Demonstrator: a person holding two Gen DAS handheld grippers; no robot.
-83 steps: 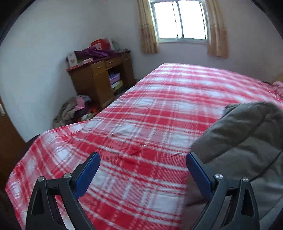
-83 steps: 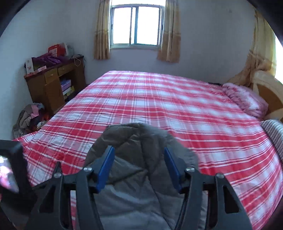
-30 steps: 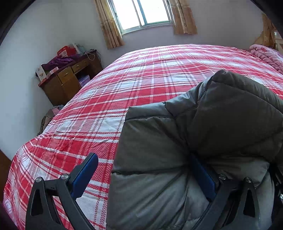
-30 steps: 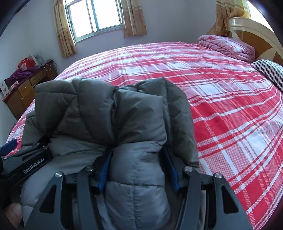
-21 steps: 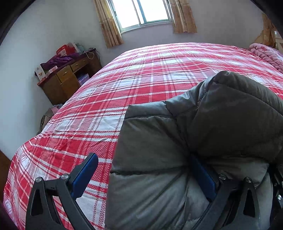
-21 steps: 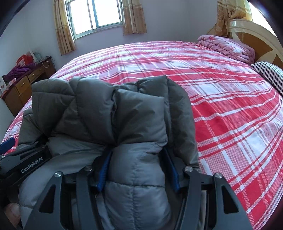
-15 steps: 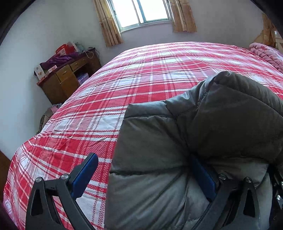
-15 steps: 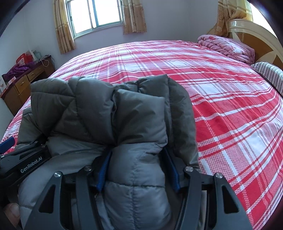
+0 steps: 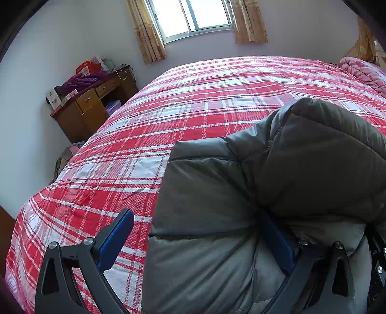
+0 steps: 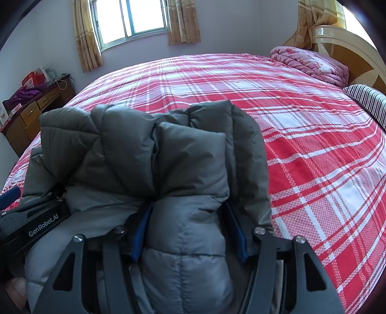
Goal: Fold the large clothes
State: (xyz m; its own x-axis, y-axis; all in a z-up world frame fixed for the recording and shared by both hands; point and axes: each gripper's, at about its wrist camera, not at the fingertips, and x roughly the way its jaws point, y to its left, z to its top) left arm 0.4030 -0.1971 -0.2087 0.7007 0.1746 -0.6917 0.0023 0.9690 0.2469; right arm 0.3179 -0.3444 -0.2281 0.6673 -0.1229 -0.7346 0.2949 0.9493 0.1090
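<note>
On bed (image 10: 313, 145), right tongs (image 10: 189, 229) pinch jacket (image 10: 188, 169); left tongs (image 9: 195, 239) wide apart.

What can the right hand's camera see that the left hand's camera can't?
Only the right wrist view shows the wooden headboard, the striped pillow and the left gripper's black body with its GenRobot.AI label. Only the left wrist view shows the clothes pile on the floor by the desk, and the left gripper standing wide open. Both show the gray puffy jacket, the red plaid bed, the window, the desk and the pink blanket.
</note>
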